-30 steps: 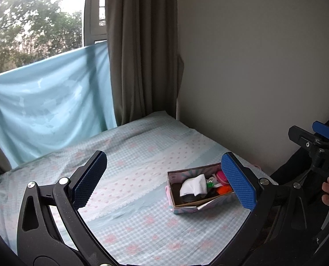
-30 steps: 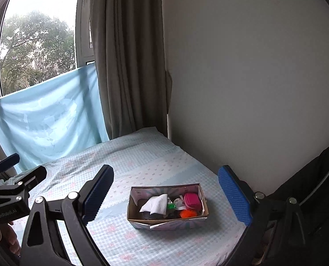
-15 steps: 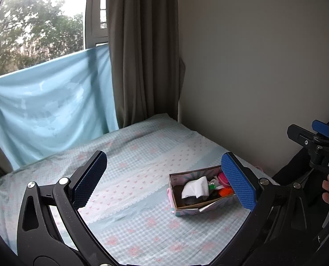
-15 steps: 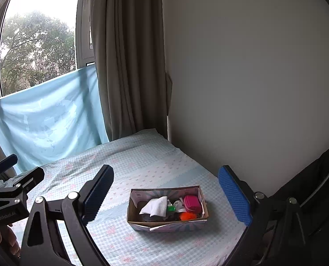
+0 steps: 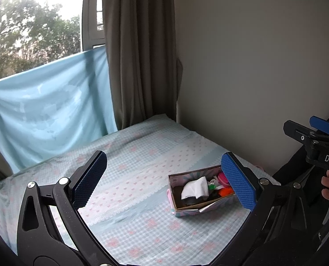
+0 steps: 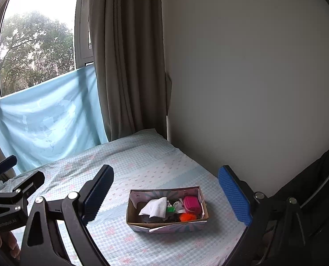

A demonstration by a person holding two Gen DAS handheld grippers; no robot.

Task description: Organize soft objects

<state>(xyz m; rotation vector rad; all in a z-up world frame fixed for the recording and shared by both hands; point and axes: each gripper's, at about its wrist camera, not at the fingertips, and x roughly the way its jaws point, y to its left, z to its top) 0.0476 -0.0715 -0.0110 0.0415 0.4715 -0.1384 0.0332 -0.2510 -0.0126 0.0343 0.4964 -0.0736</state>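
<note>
A small patterned cardboard box (image 6: 142,198) (image 5: 172,180) sits on the bed near the wall. It holds a white cloth (image 6: 156,206) (image 5: 196,189), a pink pouch (image 6: 192,204), an orange fluffy item (image 6: 187,216), a small green piece (image 6: 170,209) and dark fabric underneath. My left gripper (image 5: 164,182) is open and empty, held well back from the box. My right gripper (image 6: 165,196) is open and empty, also held back with the box between its fingers in view.
The bed (image 6: 142,166) has a light blue checked sheet with pink flowers. A pale wall (image 6: 242,88) runs along its right side. A grey curtain (image 6: 124,66) and a hung blue cloth (image 6: 42,115) stand at the far end under the window.
Both grippers have drawn back and up slightly, so the box looks a little lower and smaller. Both stay open. The box contents have not moved.
</note>
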